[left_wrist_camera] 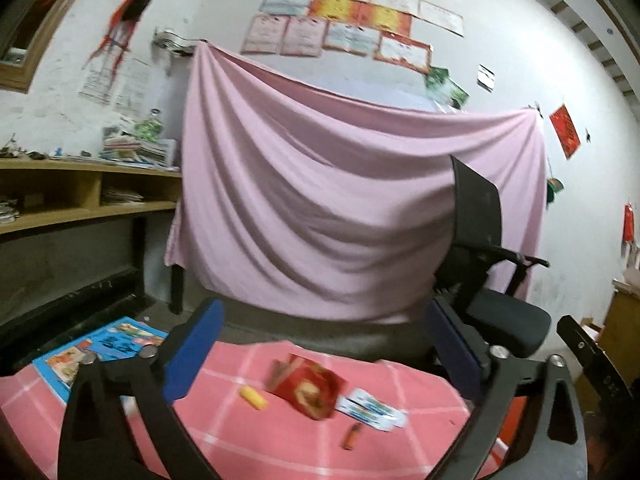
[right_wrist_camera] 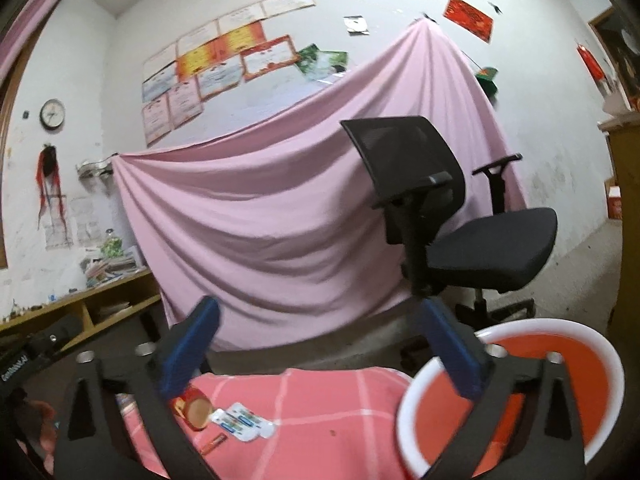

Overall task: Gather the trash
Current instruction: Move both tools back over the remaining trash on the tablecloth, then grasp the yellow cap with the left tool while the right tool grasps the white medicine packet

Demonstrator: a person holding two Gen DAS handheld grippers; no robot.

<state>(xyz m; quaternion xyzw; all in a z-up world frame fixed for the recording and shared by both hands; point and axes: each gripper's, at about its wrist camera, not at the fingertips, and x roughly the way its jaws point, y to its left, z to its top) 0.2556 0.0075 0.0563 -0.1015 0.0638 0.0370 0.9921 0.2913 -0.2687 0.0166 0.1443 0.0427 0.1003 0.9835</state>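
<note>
While the left gripper (left_wrist_camera: 324, 344) hovers with its blue jaws wide apart and empty, the left wrist view shows trash on a pink checked tablecloth (left_wrist_camera: 248, 440): a red wrapper (left_wrist_camera: 310, 390), a yellow piece (left_wrist_camera: 253, 397) and a white-blue packet (left_wrist_camera: 370, 410). In the right wrist view, the right gripper (right_wrist_camera: 324, 344) also gapes empty, beside an orange, white-rimmed bin (right_wrist_camera: 596, 380) near a black office chair (right_wrist_camera: 492, 244).

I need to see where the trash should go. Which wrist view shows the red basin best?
The right wrist view: the red basin, white-rimmed, fills the lower right with most of its rim and inside visible, partly behind the right gripper. The left wrist view shows at most a red sliver behind gripper parts, too little to identify.
</note>
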